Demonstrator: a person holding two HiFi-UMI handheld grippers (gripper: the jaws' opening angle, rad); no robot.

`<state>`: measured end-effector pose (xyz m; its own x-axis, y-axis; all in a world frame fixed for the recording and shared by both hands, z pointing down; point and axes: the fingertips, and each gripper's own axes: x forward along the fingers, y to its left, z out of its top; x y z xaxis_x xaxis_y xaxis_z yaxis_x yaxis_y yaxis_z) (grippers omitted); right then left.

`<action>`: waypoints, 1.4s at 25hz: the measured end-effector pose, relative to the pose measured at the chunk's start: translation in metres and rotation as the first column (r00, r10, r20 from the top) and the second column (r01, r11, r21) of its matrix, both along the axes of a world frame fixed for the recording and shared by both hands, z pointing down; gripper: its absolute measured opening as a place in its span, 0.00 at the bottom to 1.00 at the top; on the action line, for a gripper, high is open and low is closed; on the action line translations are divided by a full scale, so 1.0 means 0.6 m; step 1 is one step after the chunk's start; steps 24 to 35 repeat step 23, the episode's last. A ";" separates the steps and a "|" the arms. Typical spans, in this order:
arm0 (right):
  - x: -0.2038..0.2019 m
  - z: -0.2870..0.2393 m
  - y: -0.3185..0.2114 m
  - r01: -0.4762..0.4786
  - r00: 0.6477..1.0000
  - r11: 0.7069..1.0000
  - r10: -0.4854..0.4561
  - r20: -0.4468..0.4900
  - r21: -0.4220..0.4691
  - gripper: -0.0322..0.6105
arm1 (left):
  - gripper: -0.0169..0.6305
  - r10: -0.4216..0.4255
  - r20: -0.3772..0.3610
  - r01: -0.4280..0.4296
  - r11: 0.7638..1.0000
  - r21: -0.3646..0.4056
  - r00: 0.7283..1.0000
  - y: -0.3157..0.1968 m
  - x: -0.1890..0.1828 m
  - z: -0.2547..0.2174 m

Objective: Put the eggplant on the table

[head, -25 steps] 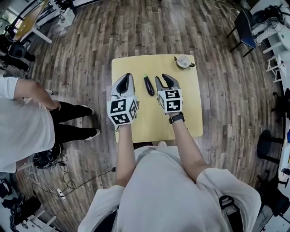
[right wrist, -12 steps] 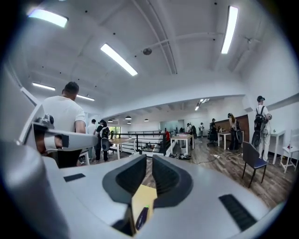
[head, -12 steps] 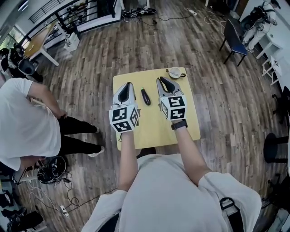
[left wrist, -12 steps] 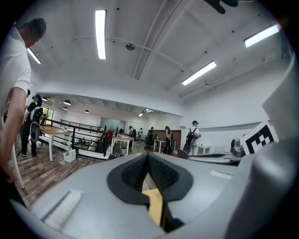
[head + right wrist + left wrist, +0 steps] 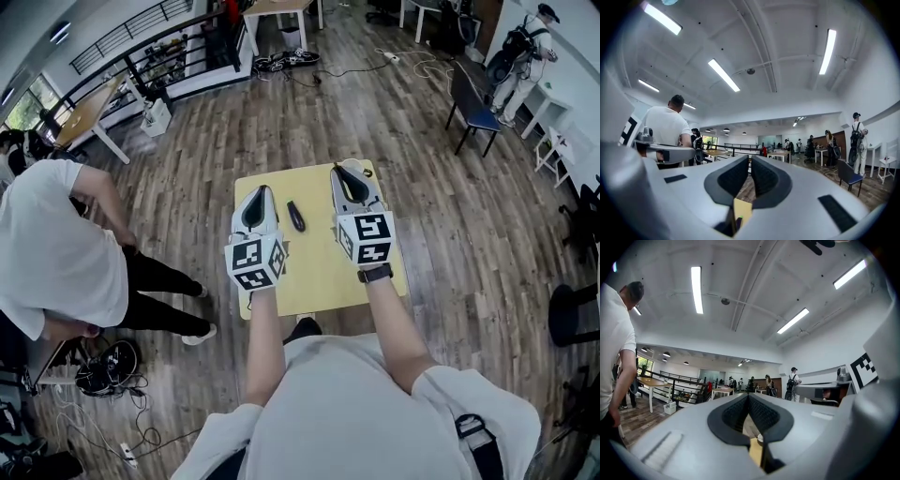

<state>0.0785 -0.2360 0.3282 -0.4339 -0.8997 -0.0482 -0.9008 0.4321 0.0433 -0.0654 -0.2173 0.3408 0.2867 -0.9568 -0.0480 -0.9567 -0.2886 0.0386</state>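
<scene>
Eggplant (image 5: 295, 215) lay on yellow table (image 5: 319, 272) | my left gripper (image 5: 260, 192) clenched, empty | my right gripper (image 5: 347, 170) closing on nothing

Eggplant (image 5: 295, 215) on table (image 5: 319, 277), bystander (image 5: 56, 253) close at left

The surface (image 5: 314, 267) is a square, pale yellow top standing on a floor (image 5: 187, 159) of wooden planks, and from where I stand most of it is bare. The eggplant (image 5: 295, 215), dark and slender, lies flat on it at about eleven o'clock from the middle, its length running from eleven to five o'clock. At the far edge, near one o'clock, a pale round thing (image 5: 348, 166) shows only in part, and I cannot tell what it is.
</scene>
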 end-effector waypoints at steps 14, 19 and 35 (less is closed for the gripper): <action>0.031 -0.016 0.087 -0.037 0.999 0.999 0.037 -0.021 0.016 0.08 | 0.04 0.020 0.008 -0.020 1.000 0.021 1.000 0.075 0.036 -0.014; 0.031 -0.001 0.075 -0.057 0.998 0.998 0.057 -0.032 -0.004 0.07 | 0.04 0.004 0.021 -0.005 0.999 0.038 1.000 0.065 0.029 -0.019; 0.026 0.018 0.043 -0.085 0.995 0.996 0.084 -0.057 -0.019 0.07 | 0.04 -0.003 0.007 0.003 0.998 0.066 1.000 0.033 0.015 -0.019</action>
